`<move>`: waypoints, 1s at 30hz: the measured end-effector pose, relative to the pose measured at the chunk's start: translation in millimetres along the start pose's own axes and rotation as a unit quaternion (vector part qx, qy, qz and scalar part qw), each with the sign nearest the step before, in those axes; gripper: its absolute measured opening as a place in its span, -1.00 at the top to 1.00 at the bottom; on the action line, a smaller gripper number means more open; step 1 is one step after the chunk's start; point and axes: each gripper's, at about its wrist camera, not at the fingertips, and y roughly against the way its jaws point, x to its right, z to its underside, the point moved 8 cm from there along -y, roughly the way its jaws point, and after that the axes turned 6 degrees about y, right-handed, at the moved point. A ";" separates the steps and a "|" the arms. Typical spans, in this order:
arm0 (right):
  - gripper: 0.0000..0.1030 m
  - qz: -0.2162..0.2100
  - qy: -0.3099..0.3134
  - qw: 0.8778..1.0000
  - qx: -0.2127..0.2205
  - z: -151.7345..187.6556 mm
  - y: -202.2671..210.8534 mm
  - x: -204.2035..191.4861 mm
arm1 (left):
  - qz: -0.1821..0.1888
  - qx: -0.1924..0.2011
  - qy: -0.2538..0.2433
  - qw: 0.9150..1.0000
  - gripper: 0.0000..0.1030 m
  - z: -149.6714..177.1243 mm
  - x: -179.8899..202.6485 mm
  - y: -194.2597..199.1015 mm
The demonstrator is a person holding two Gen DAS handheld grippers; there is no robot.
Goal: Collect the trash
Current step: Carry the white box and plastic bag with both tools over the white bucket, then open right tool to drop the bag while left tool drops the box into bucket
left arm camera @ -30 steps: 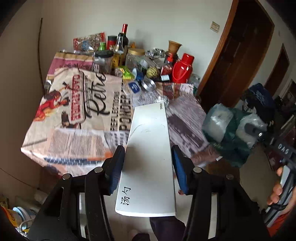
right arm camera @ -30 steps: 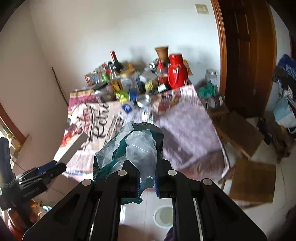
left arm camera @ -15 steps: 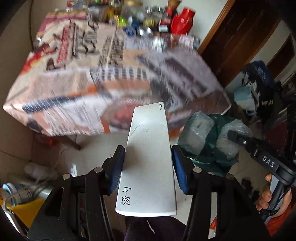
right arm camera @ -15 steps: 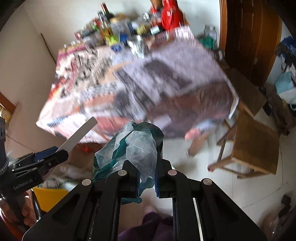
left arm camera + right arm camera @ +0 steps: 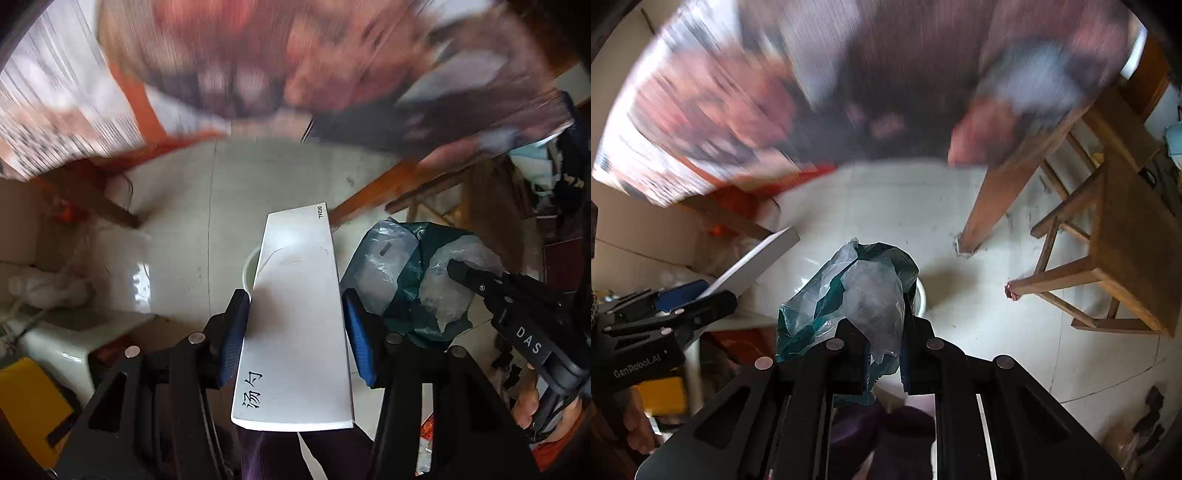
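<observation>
Left wrist view: table edge now above, floor ahead; left gripper (image 5: pixel 295 321) pointing down clamps white box (image 5: pixel 295 314), right gripper (image 5: pixel 884 347) pinches plastic bags (image 5: pixel 849 295).

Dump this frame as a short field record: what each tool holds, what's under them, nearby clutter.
left tool: shut on flat white rectangular box with black printed characters
right tool: shut on crumpled green and clear plastic bag
below tools: round white bin, mostly hidden by the box and bag, on pale tiled floor
table: patterned cloth hangs over its edge, blurred
beside: wooden stool at right of right wrist view
trash released: not yet
</observation>
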 end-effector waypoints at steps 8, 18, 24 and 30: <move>0.78 0.009 0.031 0.999 -0.039 27.9 -112.7 10.3 | -0.014 -0.035 0.041 0.998 0.02 25.9 -41.0 -122.6; 0.16 -0.028 0.010 0.996 -0.082 35.1 -178.0 12.3 | -0.011 -0.063 0.060 0.996 0.02 39.1 -63.5 -200.6; 0.02 -0.025 0.000 0.997 -0.077 38.9 -169.5 21.6 | 0.008 -0.068 0.065 0.996 0.01 31.9 -54.4 -215.7; 0.02 -0.016 0.001 0.998 -0.068 36.4 -159.7 19.6 | 0.026 -0.085 0.063 0.994 -0.01 25.4 -37.0 -225.3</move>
